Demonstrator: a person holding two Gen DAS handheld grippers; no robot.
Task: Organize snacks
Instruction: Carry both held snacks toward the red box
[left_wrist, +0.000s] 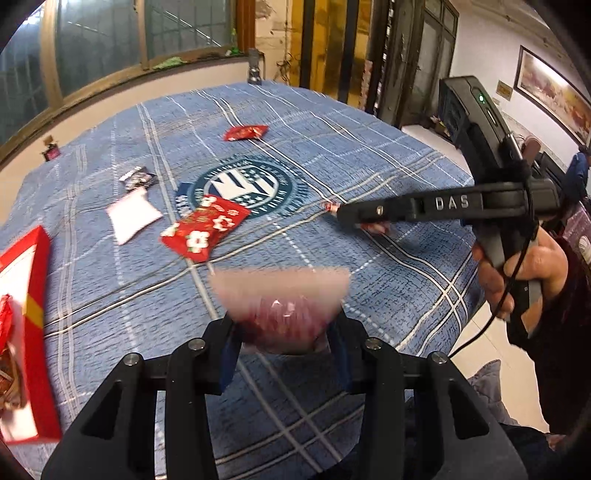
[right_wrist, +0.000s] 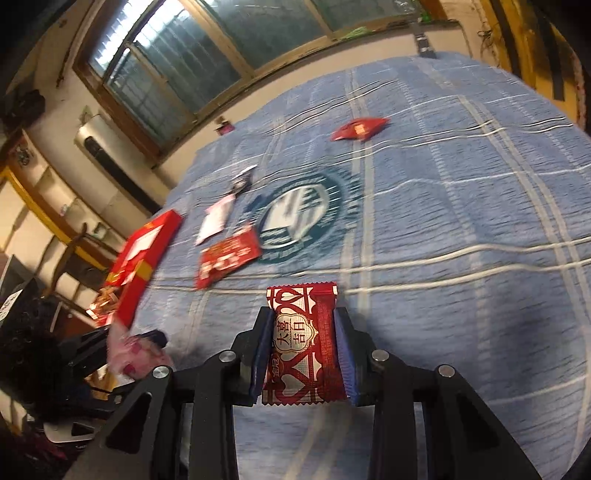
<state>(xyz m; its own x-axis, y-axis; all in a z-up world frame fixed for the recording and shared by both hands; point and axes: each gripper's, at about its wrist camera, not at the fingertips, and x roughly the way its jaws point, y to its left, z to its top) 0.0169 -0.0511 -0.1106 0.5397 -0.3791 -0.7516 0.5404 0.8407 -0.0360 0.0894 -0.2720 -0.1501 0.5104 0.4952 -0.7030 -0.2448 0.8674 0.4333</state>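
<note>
- while both grippers hang over the blue checked tablecloth (left_wrist: 369, 155), each one has a snack pinched in it, so two snacks are up off the cloth.
- left gripper (left_wrist: 284, 332): clamped on a pink see-through packet (left_wrist: 282, 306) with dark red stuff inside. it's blurry, but the blue pads sit against both sides and the packet sticks out past the fingertips.
- right gripper (right_wrist: 303, 347): squeezed shut on a red and white candy (right_wrist: 301, 343) with hearts and chinese characters, held upright between the pads, top edge poking out above the fingers.
- from the left camera the right gripper (left_wrist: 338, 210) comes in from the right side, held by a hand (left_wrist: 517, 273), candy just peeking out at its tip.
- from the right camera the left gripper (right_wrist: 118, 354) shows low at the left with the pink packet (right_wrist: 129, 350) in it.
- count on the cloth: four loose snacks.
  - one big red packet (left_wrist: 205, 230) with white flowers, by the round blue logo (left_wrist: 245, 184)
  - one small red packet (left_wrist: 245, 132) further back, well apart from the rest
  - one white packet (left_wrist: 133, 214) left of the big red one
  - one small dark packet (left_wrist: 138, 177) just behind the white one
- one red box (left_wrist: 35, 332) at the left edge of the cloth, open, with a few wrapped snacks inside; can't count those.
- the held pink packet is nearer the box than the held candy is.
</note>
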